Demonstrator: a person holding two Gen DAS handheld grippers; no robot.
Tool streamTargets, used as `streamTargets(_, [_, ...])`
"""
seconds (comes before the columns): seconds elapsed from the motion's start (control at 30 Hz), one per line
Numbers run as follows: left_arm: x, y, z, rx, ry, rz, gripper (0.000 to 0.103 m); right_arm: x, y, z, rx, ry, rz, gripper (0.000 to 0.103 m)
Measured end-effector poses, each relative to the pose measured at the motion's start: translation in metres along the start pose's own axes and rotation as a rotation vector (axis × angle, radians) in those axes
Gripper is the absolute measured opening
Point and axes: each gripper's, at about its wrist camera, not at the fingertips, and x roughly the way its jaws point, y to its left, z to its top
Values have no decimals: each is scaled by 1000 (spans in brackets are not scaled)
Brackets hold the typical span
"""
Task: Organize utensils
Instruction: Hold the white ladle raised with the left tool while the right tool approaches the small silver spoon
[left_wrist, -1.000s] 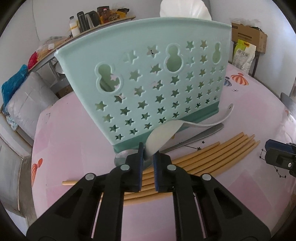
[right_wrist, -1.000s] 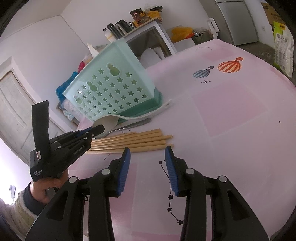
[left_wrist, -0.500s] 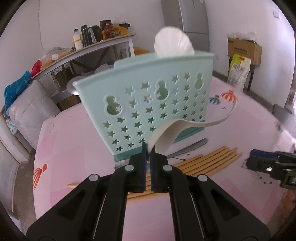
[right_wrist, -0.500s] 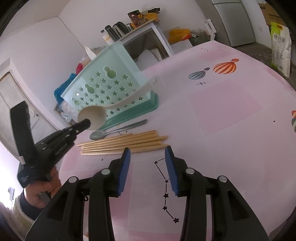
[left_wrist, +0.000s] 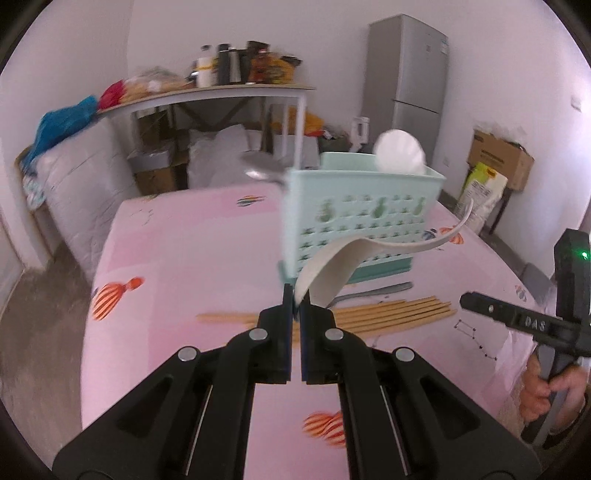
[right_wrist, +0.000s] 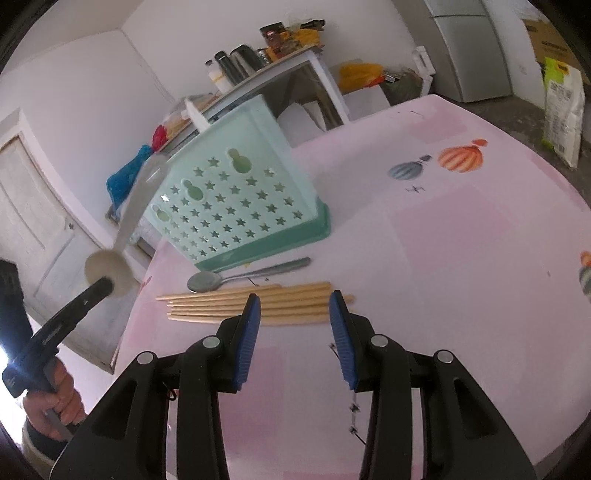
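From the left wrist view, the left tongs (left_wrist: 295, 314) are clenched on the bowl of a white plastic spoon (left_wrist: 332, 273), which is lifted clear of the pink worktop (left_wrist: 166, 258) with its curved handle swinging out toward the mint-green utensil basket (left_wrist: 362, 214). A round white thing already pokes up out of the basket's far side, so I'd judge the sorting has begun but is far from over: a metal spoon (left_wrist: 373, 293) and a row of wooden chopsticks (left_wrist: 388, 314) lie on the worktop in front of the basket. The right tongs (left_wrist: 491, 310) show at the edge, in a hand. From the right wrist view, the right tongs (right_wrist: 294, 314) hang released with nothing between the blue pads, poised just above the chopsticks (right_wrist: 251, 304); the metal spoon (right_wrist: 236, 278) lies between them and the basket (right_wrist: 236, 199). The white spoon (right_wrist: 110, 273) is up at the left, in the left tongs (right_wrist: 105, 286). Nothing blocks the basket's open top; a cluttered shelf, a fridge and boxes stand well apart behind.
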Motion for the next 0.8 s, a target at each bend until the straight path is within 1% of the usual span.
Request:
streamTargets(0.17, [-13, 39, -8, -86, -1, 45, 1, 13, 19, 12, -52, 13, -5, 38])
streamTargets(0.27, [-16, 66, -13, -165, 10, 50, 1, 23, 32, 15, -84, 32, -5, 38])
streamTargets(0.4, [-17, 91, -19, -235, 18, 58, 1, 41, 56, 17, -146, 62, 8, 38])
streamTargets(0.5, [-19, 103, -23, -276, 17, 61, 1, 53, 63, 20, -177, 74, -11, 38])
streamTargets(0.67, [-18, 113, -28, -309, 13, 78, 1, 86, 55, 24, -176, 145, -95, 37])
streamTargets(0.8, [-12, 118, -33, -328, 25, 89, 1, 87, 57, 21, -176, 162, -92, 35])
